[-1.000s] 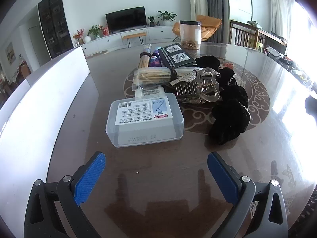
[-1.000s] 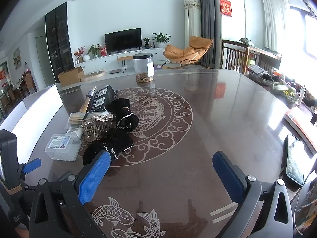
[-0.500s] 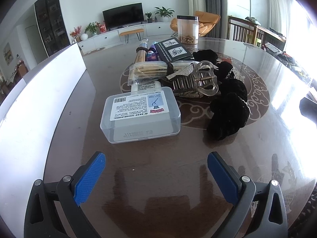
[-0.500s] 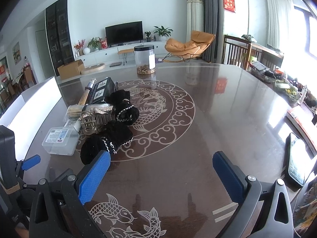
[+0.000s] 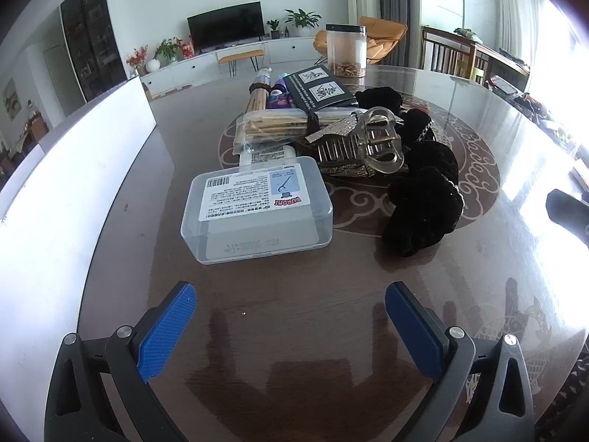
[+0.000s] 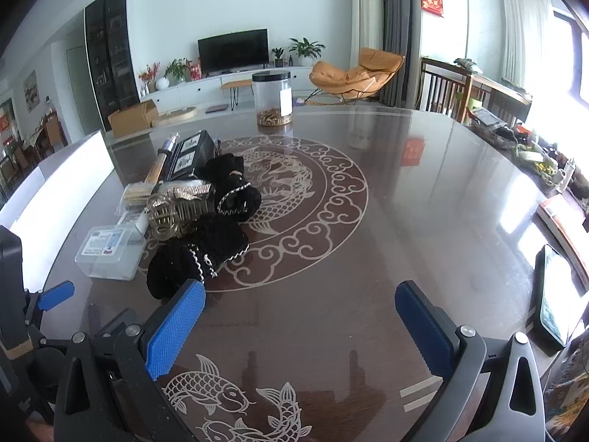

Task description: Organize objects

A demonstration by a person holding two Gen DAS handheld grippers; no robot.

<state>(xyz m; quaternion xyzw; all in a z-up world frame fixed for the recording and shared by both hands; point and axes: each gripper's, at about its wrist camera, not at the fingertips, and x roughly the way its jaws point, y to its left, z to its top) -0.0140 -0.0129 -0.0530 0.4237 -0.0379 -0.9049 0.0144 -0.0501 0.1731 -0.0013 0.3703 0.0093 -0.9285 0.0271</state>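
Observation:
A clear plastic box [image 5: 257, 208] with a printed label lies just ahead of my open left gripper [image 5: 291, 326], a short gap away. Behind it sit a bag of wooden sticks [image 5: 274, 129], a clear hair claw clip [image 5: 371, 145], a black booklet [image 5: 318, 86] and several black scrunchies [image 5: 423, 210]. The right wrist view shows the same pile at the left: the box [image 6: 108, 252], the claw clip [image 6: 173, 211] and the scrunchies [image 6: 195, 261]. My right gripper [image 6: 300, 326] is open over bare table, empty, with its left finger [image 6: 175, 328] near the closest scrunchie.
A clear jar [image 6: 272, 97] with a black lid stands at the far side of the glossy brown table [image 6: 405, 221]. A phone [image 6: 554, 294] lies at the right edge. A white panel [image 5: 55, 184] runs along the table's left side.
My left gripper has moved closer to the clear box, which now looks larger and lower in view. My right gripper has edged forward and slightly left toward the pile.

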